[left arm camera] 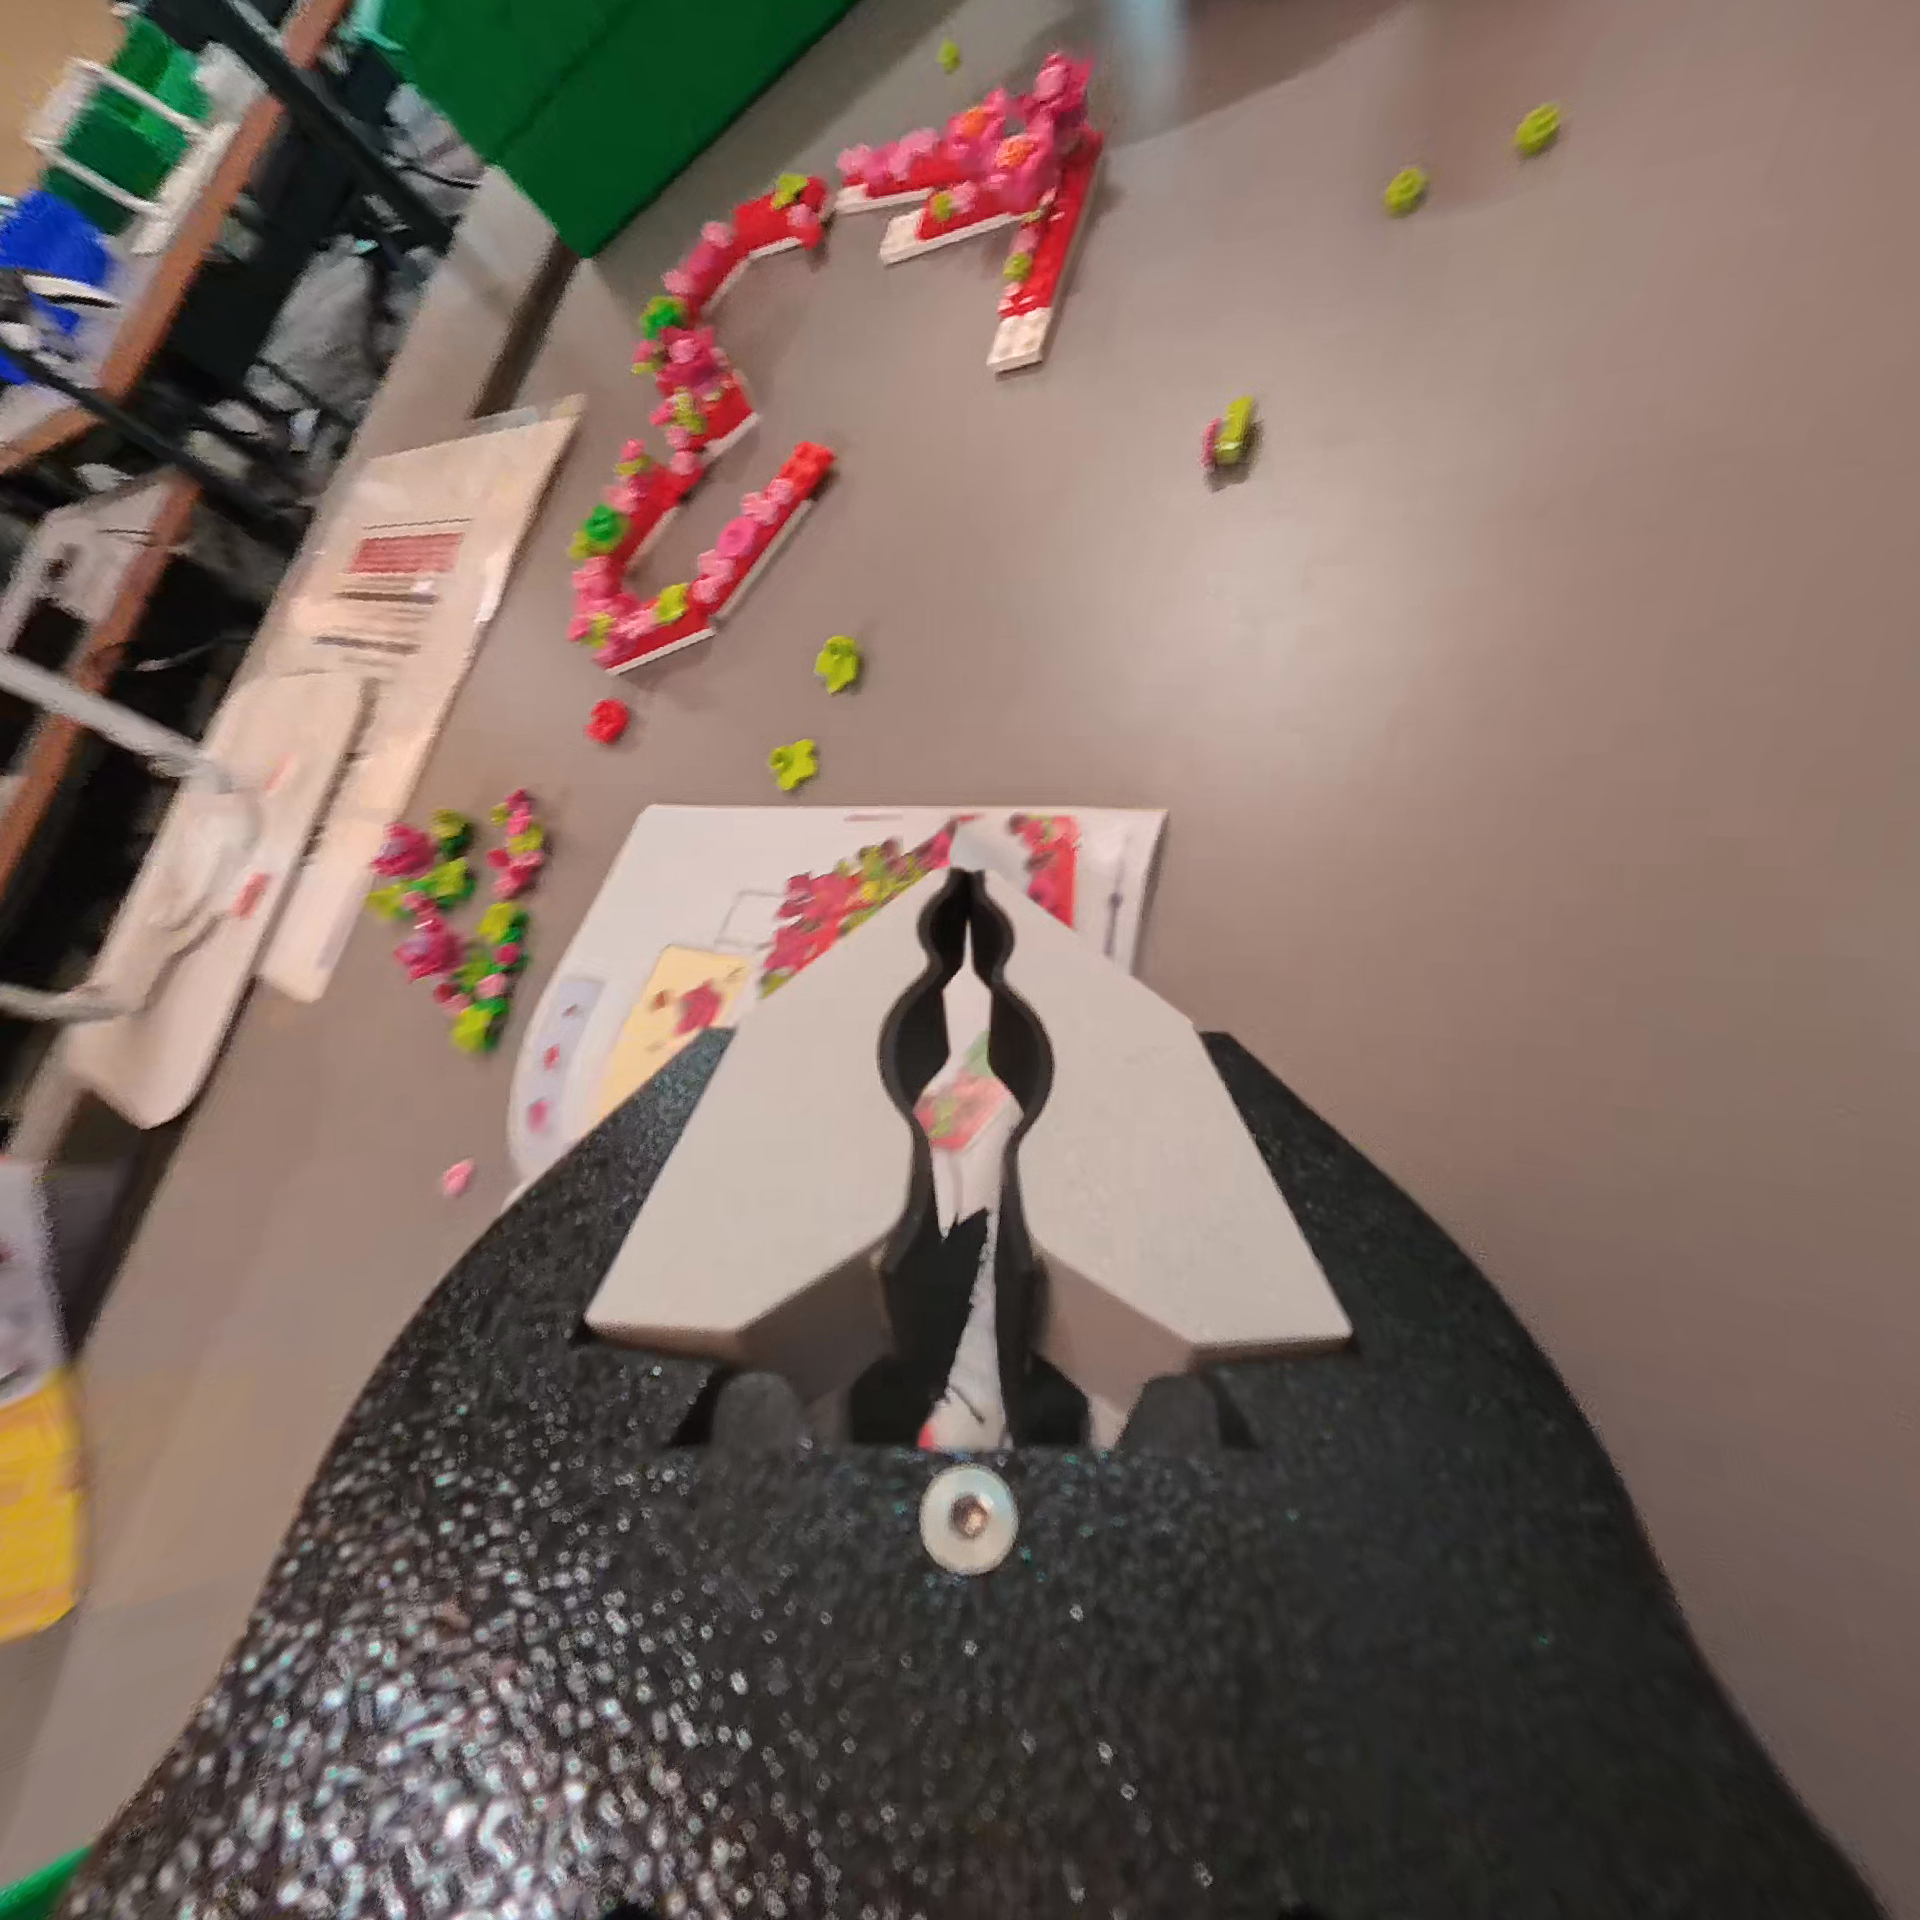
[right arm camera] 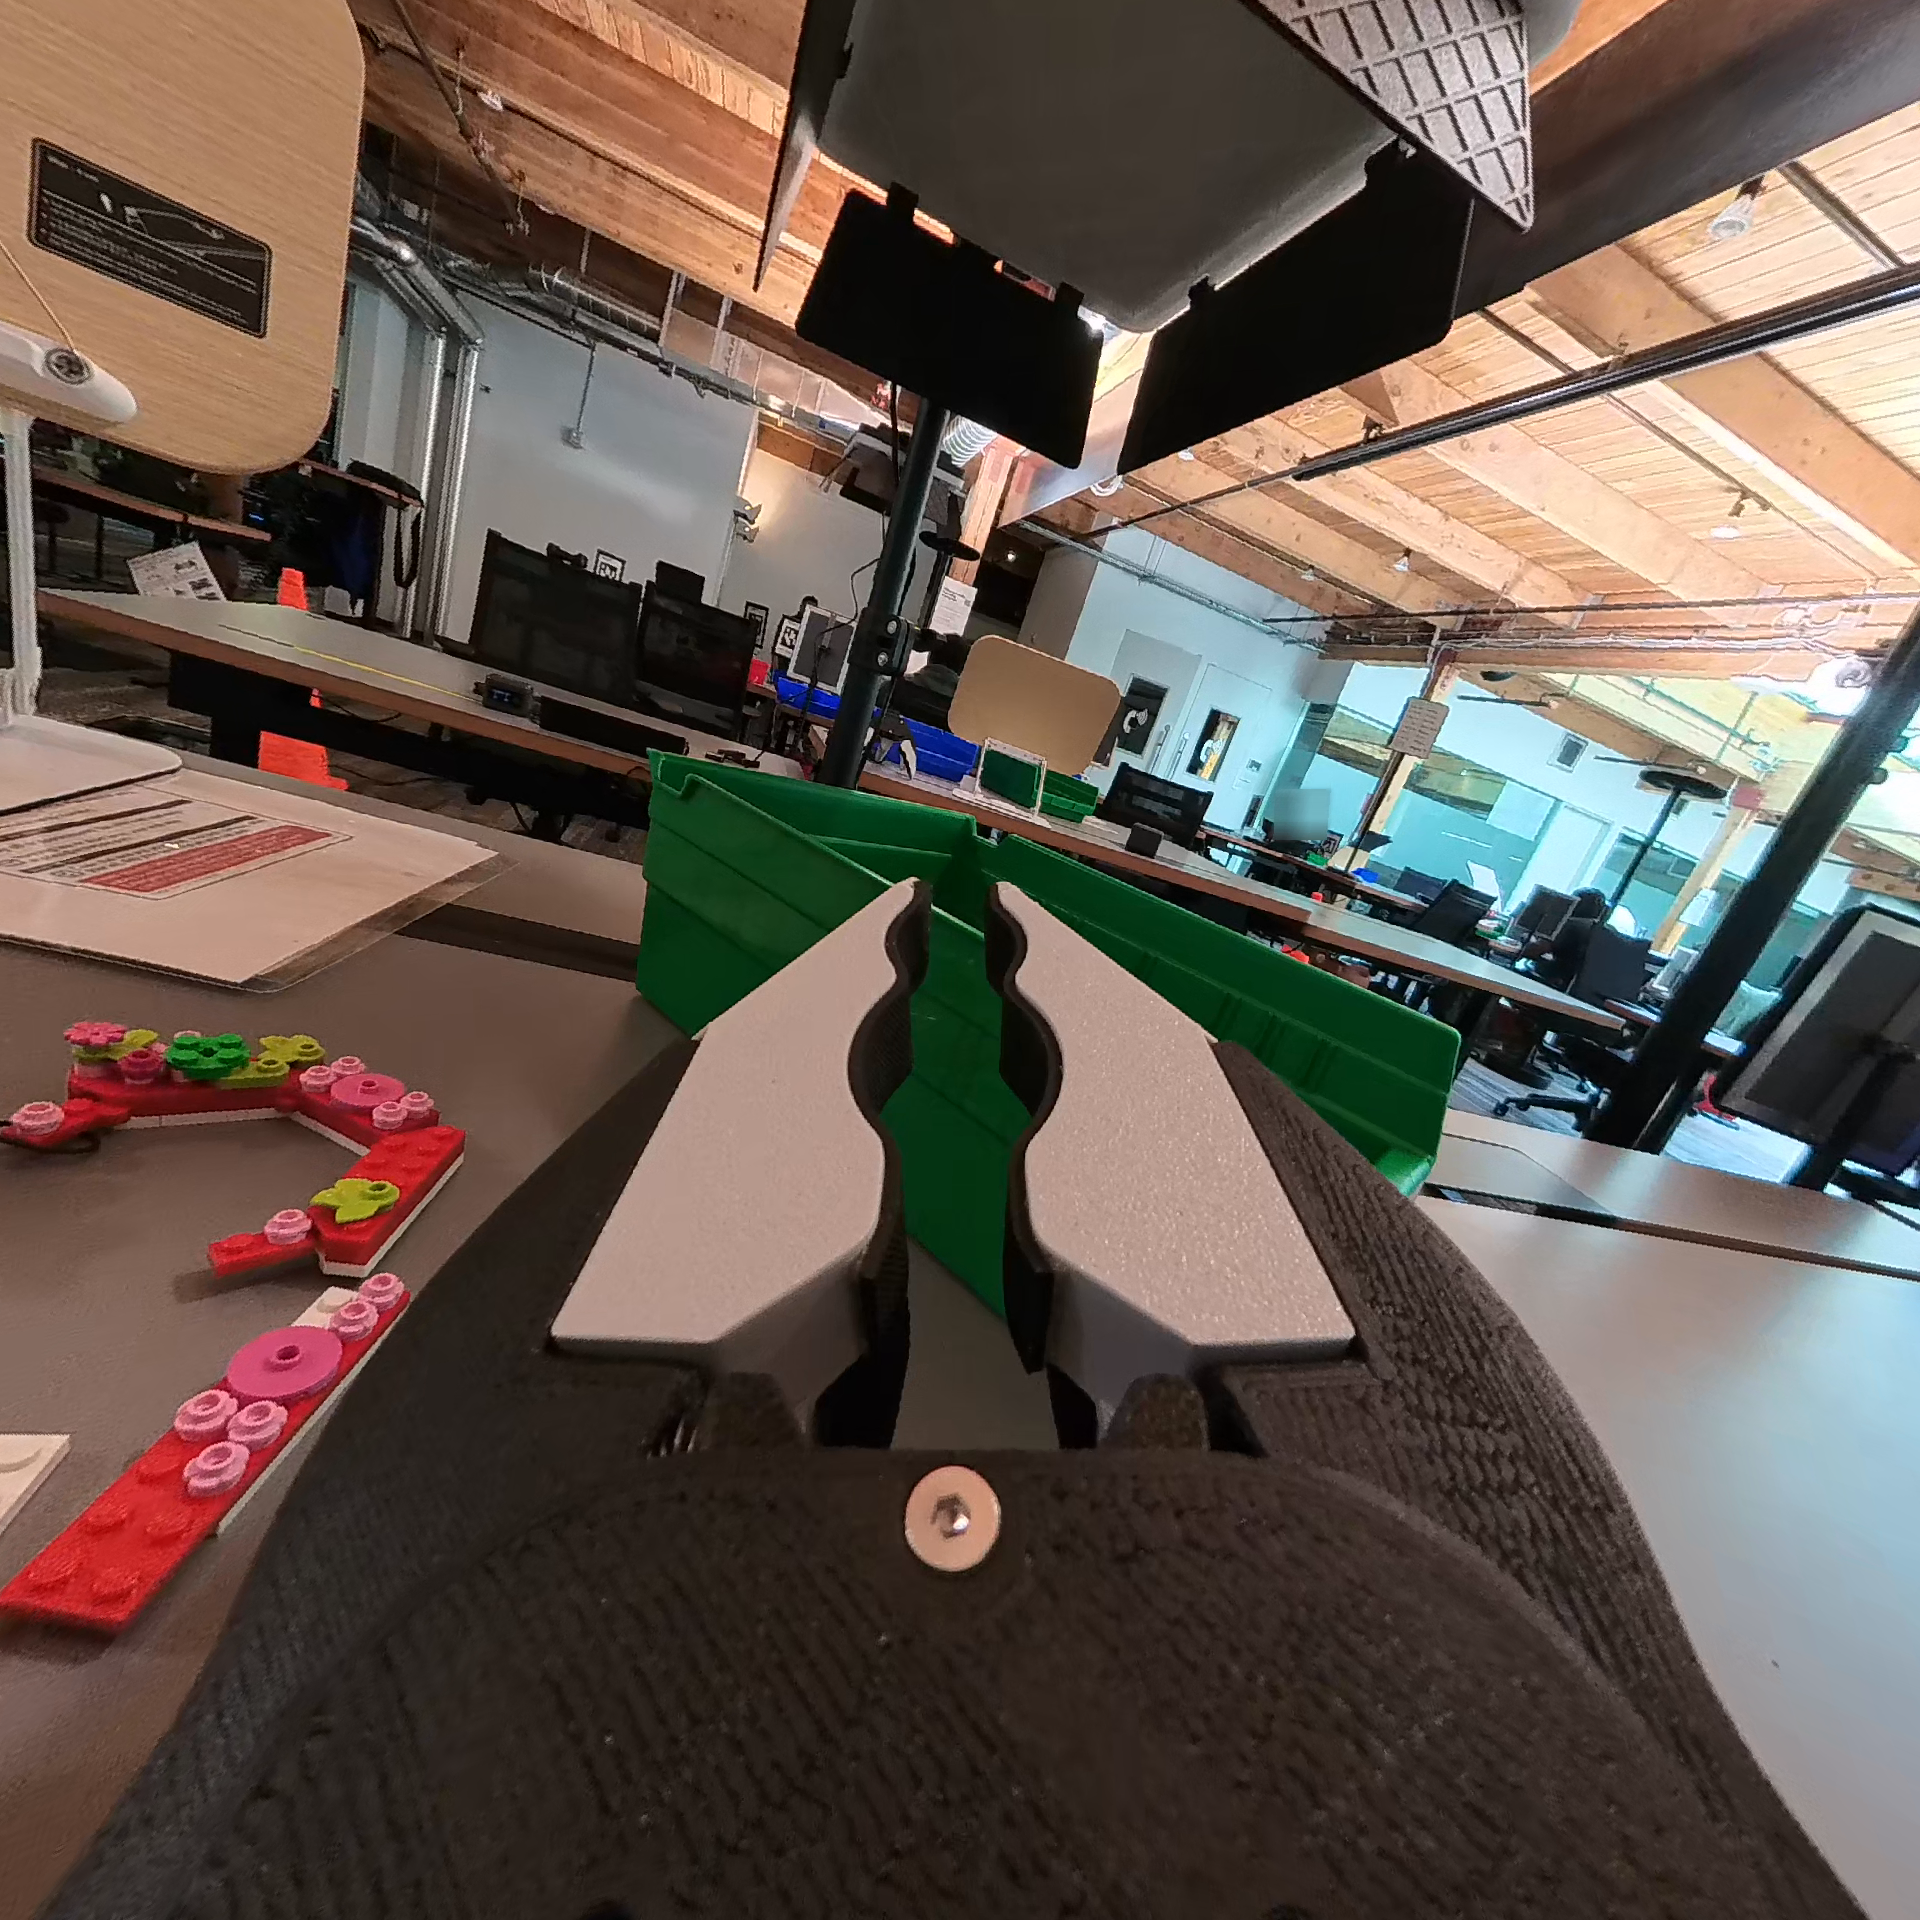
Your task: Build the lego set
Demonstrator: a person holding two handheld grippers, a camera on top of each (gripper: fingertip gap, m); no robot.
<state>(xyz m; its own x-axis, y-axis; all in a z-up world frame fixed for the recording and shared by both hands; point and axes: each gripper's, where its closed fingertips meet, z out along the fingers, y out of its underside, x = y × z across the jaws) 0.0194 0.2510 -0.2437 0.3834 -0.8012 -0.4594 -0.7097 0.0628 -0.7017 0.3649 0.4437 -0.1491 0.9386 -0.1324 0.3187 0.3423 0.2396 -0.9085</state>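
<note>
In the left wrist view, red plate sections topped with pink and green flower pieces lie on the grey table: a curved one (left arm camera: 675, 488) and an angled one (left arm camera: 997, 197) farther off. A pile of loose pink and lime pieces (left arm camera: 462, 920) lies at the left. My left gripper (left arm camera: 966, 888) is shut and empty, hovering over the open instruction booklet (left arm camera: 727, 883). My right gripper (right arm camera: 958, 904) is slightly open and empty, low over the table. A straight red plate with pink flowers (right arm camera: 208, 1455) and a bent red section (right arm camera: 270, 1101) lie to its left.
Loose lime pieces (left arm camera: 836, 665) are scattered over the table. A green bin (right arm camera: 748, 904) stands straight ahead of my right gripper. A laminated sheet (right arm camera: 208, 873) lies at the left and also shows in the left wrist view (left arm camera: 416, 582). Shelves stand beyond the table's left edge. My hands' fingertips stand some 40 cm from each other.
</note>
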